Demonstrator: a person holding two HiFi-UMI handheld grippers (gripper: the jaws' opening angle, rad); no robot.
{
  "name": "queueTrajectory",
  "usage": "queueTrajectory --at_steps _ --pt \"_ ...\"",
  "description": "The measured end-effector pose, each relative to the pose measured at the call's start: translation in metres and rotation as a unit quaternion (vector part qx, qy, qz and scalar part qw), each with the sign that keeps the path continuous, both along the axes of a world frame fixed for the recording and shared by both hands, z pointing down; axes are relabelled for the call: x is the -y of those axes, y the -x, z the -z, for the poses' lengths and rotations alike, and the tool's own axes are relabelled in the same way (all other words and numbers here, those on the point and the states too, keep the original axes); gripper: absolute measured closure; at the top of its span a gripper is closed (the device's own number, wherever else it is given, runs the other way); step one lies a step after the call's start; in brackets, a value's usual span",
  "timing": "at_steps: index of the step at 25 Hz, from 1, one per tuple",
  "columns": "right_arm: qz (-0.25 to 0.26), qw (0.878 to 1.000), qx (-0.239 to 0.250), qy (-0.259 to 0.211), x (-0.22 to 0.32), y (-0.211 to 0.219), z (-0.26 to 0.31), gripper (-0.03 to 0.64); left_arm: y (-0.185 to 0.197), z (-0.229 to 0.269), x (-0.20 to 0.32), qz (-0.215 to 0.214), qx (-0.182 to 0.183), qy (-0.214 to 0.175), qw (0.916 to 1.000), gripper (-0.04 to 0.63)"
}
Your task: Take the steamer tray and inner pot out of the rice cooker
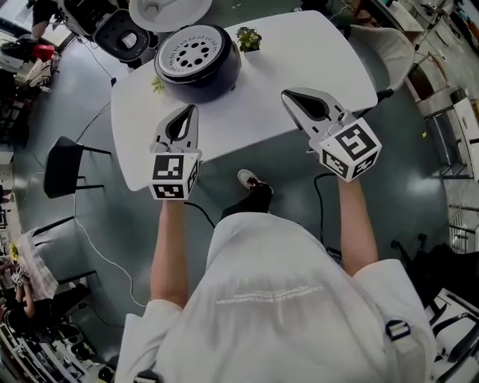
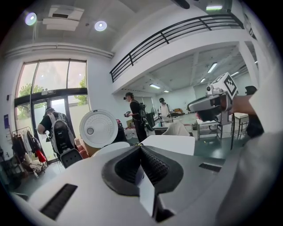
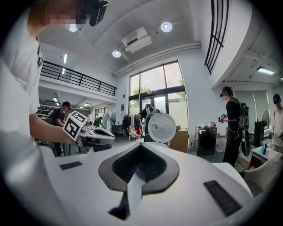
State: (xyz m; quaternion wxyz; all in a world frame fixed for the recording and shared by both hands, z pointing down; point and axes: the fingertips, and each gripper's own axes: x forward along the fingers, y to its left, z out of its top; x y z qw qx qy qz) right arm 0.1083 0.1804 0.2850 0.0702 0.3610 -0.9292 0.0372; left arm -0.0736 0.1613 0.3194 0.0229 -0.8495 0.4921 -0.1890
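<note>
- Steamer tray [image 1: 193, 51], pale and pierced with rings of holes, sits in the top of the dark rice cooker [image 1: 221, 75].
- Rice cooker stands at the far left part of the white desk [image 1: 299, 60], with its round white lid [image 1: 168, 11] raised behind it.
- A small potted plant [image 1: 248, 37] is just right of the cooker.
- My left gripper [image 1: 192, 111] hangs over the near edge of the desk, pointing at the cooker but apart from it.
- Its fingers [image 2: 154, 165] are pressed together with nothing between them.
- My right gripper [image 1: 285, 94] is over the desk to the right of the cooker, well apart from it.
- Its fingers [image 3: 128, 163] are likewise closed on nothing.
- A dark chair [image 1: 63, 168] stands on the grey floor left of the desk.
</note>
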Motion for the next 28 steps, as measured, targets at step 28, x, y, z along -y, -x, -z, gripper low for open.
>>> queueTrajectory --at_steps 28 --pt "0.073 0.993 -0.007 0.097 0.217 0.108 -0.045 0.591 0.122 -0.043 0.168 0.106 -0.059 0.052 0.9912 0.580"
